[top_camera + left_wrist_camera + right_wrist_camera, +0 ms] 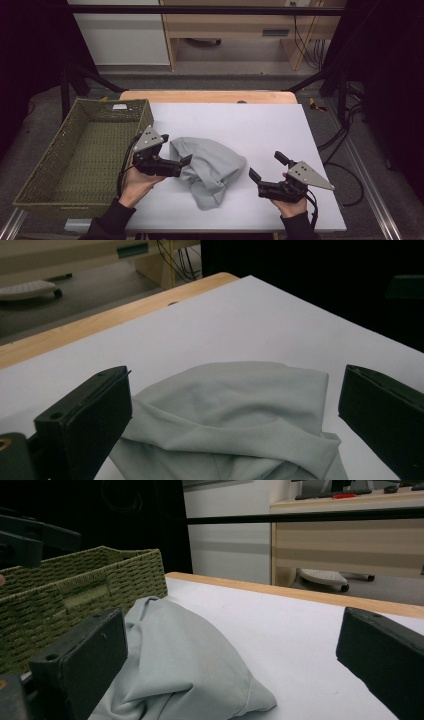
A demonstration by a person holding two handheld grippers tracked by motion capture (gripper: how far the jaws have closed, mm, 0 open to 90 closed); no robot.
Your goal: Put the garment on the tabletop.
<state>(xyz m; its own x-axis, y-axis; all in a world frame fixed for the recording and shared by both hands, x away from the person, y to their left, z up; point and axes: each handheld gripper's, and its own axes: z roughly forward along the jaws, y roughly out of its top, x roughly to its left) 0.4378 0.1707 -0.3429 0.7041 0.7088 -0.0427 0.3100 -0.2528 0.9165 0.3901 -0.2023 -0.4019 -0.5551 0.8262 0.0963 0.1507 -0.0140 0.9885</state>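
Note:
A crumpled pale grey-green cloth (pixel 212 170) lies in a heap on the white table top (pixel 240 125), left of centre. My left gripper (pixel 175 149) is open at the cloth's left edge, one jaw at the fabric and the other just off it. In the left gripper view the cloth (pixel 235 410) lies between and just beyond the spread jaws. My right gripper (pixel 268 166) is open a little to the right of the cloth and apart from it. In the right gripper view the cloth (pixel 185 670) bulges past the left jaw, and nothing sits between the jaws.
A green woven basket (pixel 75 150), with nothing in it, stands against the table's left side; its wall (pixel 75 590) rises behind the cloth in the right gripper view. A wooden strip (pixel 210 96) runs along the table's far edge. Bare white surface lies beyond and right of the cloth.

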